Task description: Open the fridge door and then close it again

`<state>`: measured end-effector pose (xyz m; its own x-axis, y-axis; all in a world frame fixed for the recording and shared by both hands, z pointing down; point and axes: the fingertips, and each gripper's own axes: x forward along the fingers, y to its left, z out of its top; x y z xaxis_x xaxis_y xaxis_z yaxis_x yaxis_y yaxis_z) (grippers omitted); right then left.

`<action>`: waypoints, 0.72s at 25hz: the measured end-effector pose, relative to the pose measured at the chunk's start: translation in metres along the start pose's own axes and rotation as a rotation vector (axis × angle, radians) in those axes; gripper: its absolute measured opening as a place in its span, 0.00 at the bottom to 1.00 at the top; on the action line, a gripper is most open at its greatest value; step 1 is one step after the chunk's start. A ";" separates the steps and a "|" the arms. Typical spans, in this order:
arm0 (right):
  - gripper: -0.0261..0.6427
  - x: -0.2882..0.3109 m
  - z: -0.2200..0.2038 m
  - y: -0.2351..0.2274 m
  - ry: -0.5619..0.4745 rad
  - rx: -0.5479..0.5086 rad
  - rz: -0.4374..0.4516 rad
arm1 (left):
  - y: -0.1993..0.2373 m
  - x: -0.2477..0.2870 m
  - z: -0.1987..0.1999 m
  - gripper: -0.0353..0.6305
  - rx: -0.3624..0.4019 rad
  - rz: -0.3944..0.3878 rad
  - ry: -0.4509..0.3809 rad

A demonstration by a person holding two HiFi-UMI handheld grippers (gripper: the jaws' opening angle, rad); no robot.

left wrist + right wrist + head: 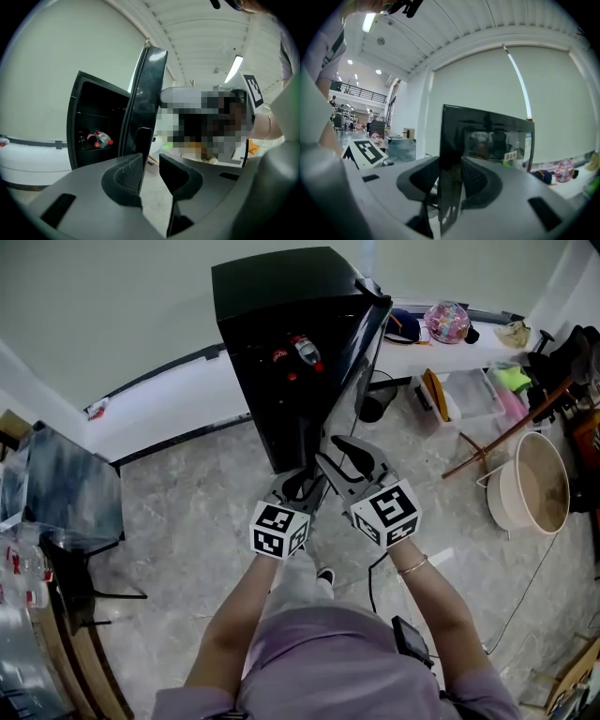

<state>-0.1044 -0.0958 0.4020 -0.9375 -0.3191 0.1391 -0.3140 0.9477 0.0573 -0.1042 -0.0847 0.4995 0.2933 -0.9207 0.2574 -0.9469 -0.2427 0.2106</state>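
Two grippers work at the front of the black fridge (267,381). The fridge door (354,348) stands open, swung out to the fridge's right side in the head view, with its free edge toward the person.

Right gripper (349,454): the jaws pinch the door's free edge, one pad on each face of the panel, as the right gripper view shows.

Left gripper (302,486): it sits just beside the same edge, on the fridge-interior side. Its jaws stand apart by a narrow gap, and only the floor (187,512) shows through that gap.

Several red-capped bottles (298,354) lie inside the fridge.
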 end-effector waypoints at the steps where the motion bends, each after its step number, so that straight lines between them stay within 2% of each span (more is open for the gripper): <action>1: 0.26 0.002 0.000 -0.001 -0.004 0.011 -0.002 | 0.005 0.000 0.001 0.20 -0.003 0.012 0.002; 9: 0.26 0.014 -0.014 -0.016 0.009 0.103 -0.059 | 0.059 -0.003 0.010 0.23 -0.046 0.130 -0.009; 18: 0.25 0.034 -0.037 -0.030 0.055 0.178 -0.072 | 0.130 0.003 0.026 0.26 -0.087 0.236 -0.025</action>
<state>-0.1209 -0.1355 0.4415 -0.9036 -0.3813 0.1952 -0.4059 0.9078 -0.1060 -0.2297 -0.1267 0.5027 0.0615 -0.9563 0.2858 -0.9735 0.0058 0.2286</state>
